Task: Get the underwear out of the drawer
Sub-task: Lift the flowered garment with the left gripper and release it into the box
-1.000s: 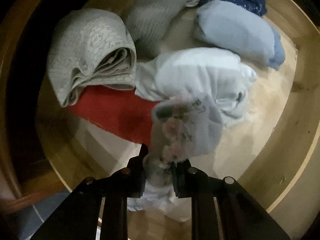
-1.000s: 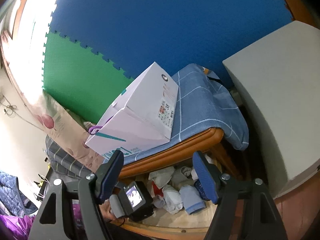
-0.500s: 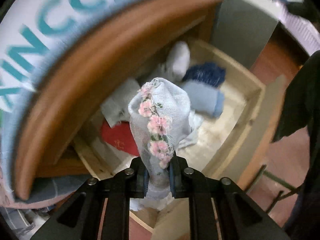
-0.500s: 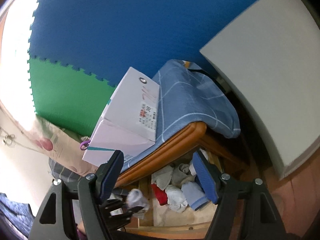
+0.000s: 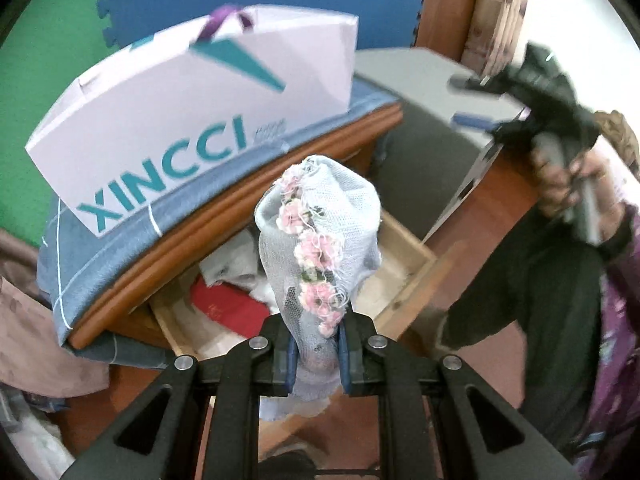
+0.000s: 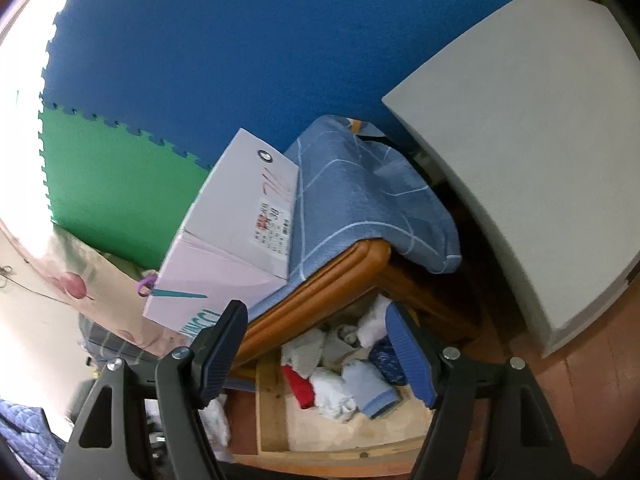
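Observation:
My left gripper (image 5: 316,354) is shut on white mesh underwear (image 5: 320,240) trimmed with pink flowers. It holds the piece upright, well above the open wooden drawer (image 5: 404,280). A red garment (image 5: 232,308) and pale folded pieces still lie in the drawer. In the right wrist view the drawer (image 6: 276,412) holds a red piece (image 6: 298,384), a white one (image 6: 332,392), a light blue one (image 6: 370,388) and a dark blue one (image 6: 386,360). My right gripper (image 6: 316,312) hovers open over them with nothing between its fingers. A hand (image 5: 560,184) carries it at the upper right.
A pale pink box (image 5: 192,120) sits on a blue checked cloth (image 6: 360,200) over the wooden top above the drawer. A grey-white cabinet (image 6: 520,140) stands to the right. Blue and green foam mats (image 6: 240,40) cover the wall. A person's dark trouser leg (image 5: 520,300) is beside the drawer.
My left gripper has risen out of the drawer with the flowered underwear, tilting up so that the box and room show. The right gripper has stayed open and almost still.

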`<state>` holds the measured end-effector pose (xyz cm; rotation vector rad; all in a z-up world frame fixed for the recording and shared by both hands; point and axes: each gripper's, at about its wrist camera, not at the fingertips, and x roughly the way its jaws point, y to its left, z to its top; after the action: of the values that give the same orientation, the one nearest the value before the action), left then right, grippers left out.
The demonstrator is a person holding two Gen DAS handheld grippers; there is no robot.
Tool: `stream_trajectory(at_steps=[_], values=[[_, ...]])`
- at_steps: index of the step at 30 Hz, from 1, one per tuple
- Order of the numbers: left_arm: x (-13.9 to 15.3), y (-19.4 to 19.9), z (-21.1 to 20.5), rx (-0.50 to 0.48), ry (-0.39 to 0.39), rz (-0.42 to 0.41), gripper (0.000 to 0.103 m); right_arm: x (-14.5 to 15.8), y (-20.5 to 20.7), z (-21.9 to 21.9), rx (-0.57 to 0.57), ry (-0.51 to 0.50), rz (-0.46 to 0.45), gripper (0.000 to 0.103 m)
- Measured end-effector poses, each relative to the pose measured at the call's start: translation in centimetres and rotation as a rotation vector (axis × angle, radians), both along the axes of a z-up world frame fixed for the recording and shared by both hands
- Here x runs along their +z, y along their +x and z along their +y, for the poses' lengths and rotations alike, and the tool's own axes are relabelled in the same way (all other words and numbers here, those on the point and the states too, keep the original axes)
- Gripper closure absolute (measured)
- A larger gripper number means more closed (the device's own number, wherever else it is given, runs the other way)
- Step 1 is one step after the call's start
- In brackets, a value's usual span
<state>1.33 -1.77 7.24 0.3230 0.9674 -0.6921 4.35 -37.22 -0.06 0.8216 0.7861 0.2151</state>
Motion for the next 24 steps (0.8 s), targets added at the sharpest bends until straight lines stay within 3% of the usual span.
stream_trajectory(at_steps=[8, 19, 24], values=[[6.1, 0.0, -0.4, 0.017, -0.115, 0.006, 0.089, -1.0, 0.0, -1.5, -0.028, -0.02, 0.113, 0.03], [13.8, 4.4, 0.0, 0.112, -0.26, -0.03, 0.089, 0.6, -1.8, -3.0, -0.031, 0.01, 0.025, 0.029], [18.2, 8.6, -0.1, 0.185, -0.303, -0.112, 0.088, 0.8, -1.6, -2.5, -0.012, -0.008, 0.014, 0.03]])
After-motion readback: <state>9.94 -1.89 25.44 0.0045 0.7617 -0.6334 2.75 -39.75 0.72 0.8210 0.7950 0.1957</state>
